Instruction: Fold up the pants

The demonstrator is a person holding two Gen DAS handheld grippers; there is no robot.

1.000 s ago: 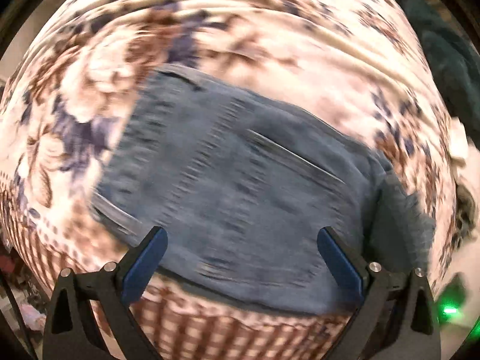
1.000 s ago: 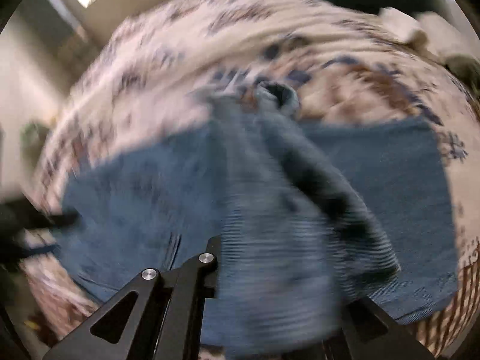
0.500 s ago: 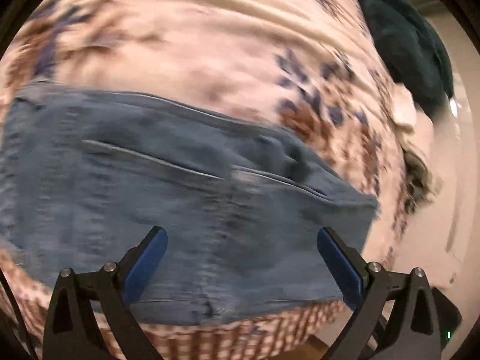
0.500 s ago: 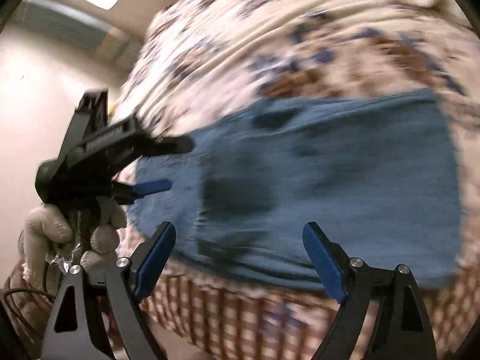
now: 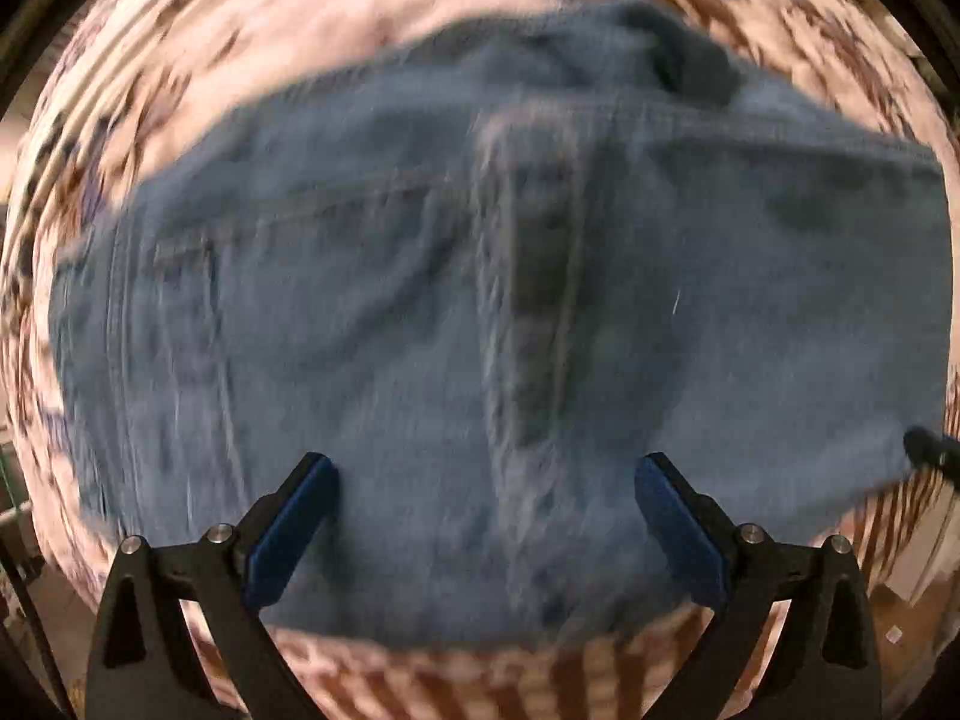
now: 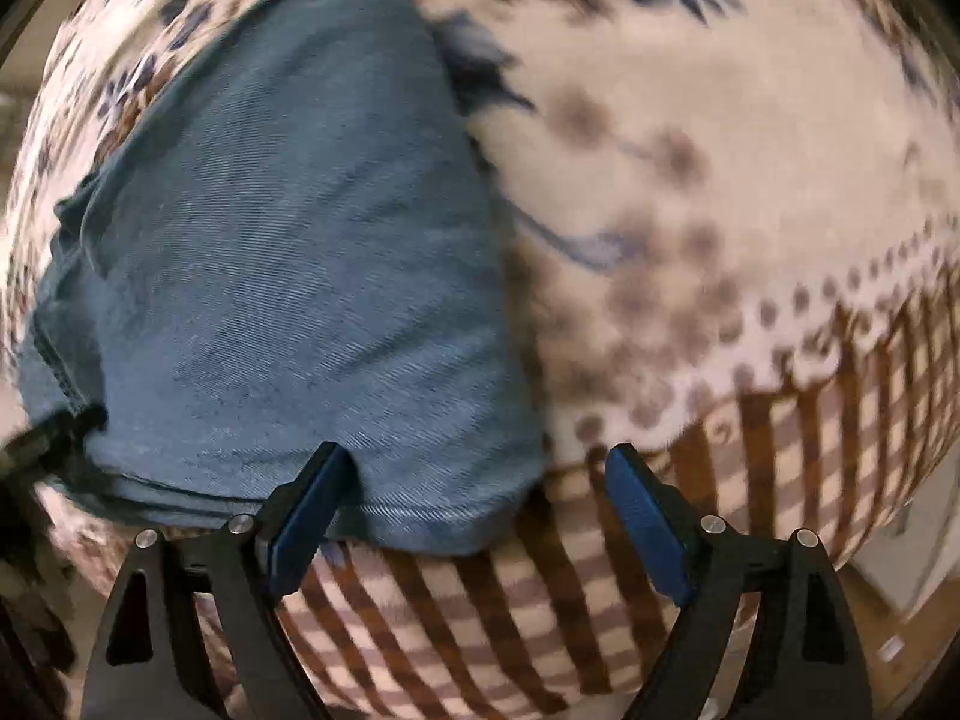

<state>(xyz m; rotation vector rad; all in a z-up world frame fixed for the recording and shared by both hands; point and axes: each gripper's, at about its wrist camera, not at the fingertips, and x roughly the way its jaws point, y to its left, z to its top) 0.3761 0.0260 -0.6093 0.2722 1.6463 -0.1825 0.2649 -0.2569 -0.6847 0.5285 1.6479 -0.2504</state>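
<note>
1. Since half a second ago, both grippers are swinging to new vantage points: the left wrist view, which was looking along the jeans from one side, is now facing them square on, and the right wrist view is now sitting close over one end of the bundle, with the other tool no longer plainly in its picture.

2. Spreading under everything is the floral bedspread (image 6: pixel 690 168), its checked border (image 6: pixel 810 420) running nearest both tools.

3. Lying on it are the pants (image 5: pixel 420 312), blue jeans already doubled into a broad slab. From the left gripper (image 5: pixel 486 519) they are stretching directly ahead and out to both sides, long axis running across its line of sight, a raised seam pointing straight away down the middle.

4. From the right gripper (image 6: pixel 477 510) the same slab is lying ahead and to its left, the rounded folded end (image 6: pixel 456 516) falling between its fingers, so I judge this tool the nearer to a graspable edge.

5. Both tools are standing with jaws spread wide and nothing between the blue pads; the right gripper's left pad (image 6: pixel 306 516) is looking as if it is brushing the denim, though contact is hard to tell.

6. At the right edge of the left view, a dark tip (image 5: pixel 927 450) is poking in, too blurred to identify.
</note>
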